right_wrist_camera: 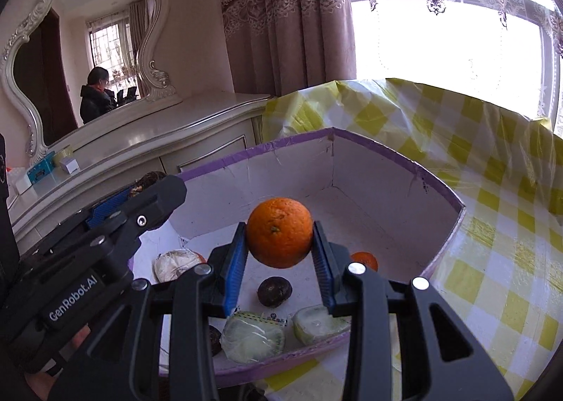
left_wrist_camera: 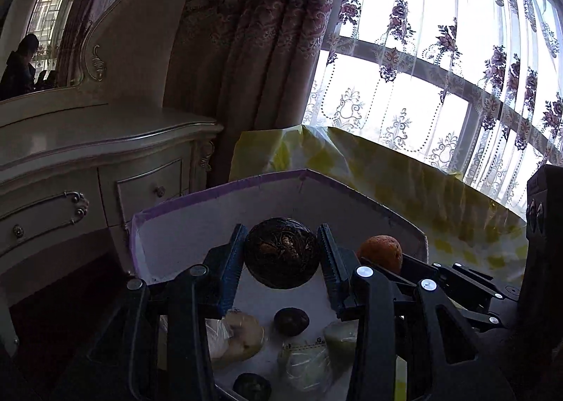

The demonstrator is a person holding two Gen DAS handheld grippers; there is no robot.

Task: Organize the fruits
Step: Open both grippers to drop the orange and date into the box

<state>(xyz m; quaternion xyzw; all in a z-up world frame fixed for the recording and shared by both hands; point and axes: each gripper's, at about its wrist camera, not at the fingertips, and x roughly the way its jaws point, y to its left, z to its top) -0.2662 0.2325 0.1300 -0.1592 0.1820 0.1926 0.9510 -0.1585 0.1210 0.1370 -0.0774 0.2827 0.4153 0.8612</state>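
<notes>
My left gripper [left_wrist_camera: 281, 253] is shut on a dark round fruit [left_wrist_camera: 281, 251] and holds it above the white box with purple rim [left_wrist_camera: 218, 190]. My right gripper [right_wrist_camera: 279, 242] is shut on an orange [right_wrist_camera: 279, 237], also above the box [right_wrist_camera: 387, 169]. The orange also shows in the left wrist view [left_wrist_camera: 381, 253]. The left gripper's body [right_wrist_camera: 105, 235] shows at the left in the right wrist view. On the box floor lie a small dark fruit [right_wrist_camera: 274, 292], a small orange [right_wrist_camera: 366, 260], wrapped pale green fruits [right_wrist_camera: 253, 336] and a wrapped whitish fruit [right_wrist_camera: 174, 263].
The box sits on a table with a yellow checked cloth [right_wrist_camera: 492, 260]. A cream dresser [right_wrist_camera: 158, 140] with a mirror [right_wrist_camera: 84, 59] stands at the left. Curtains [right_wrist_camera: 288, 14] and a bright window [right_wrist_camera: 440, 38] are behind.
</notes>
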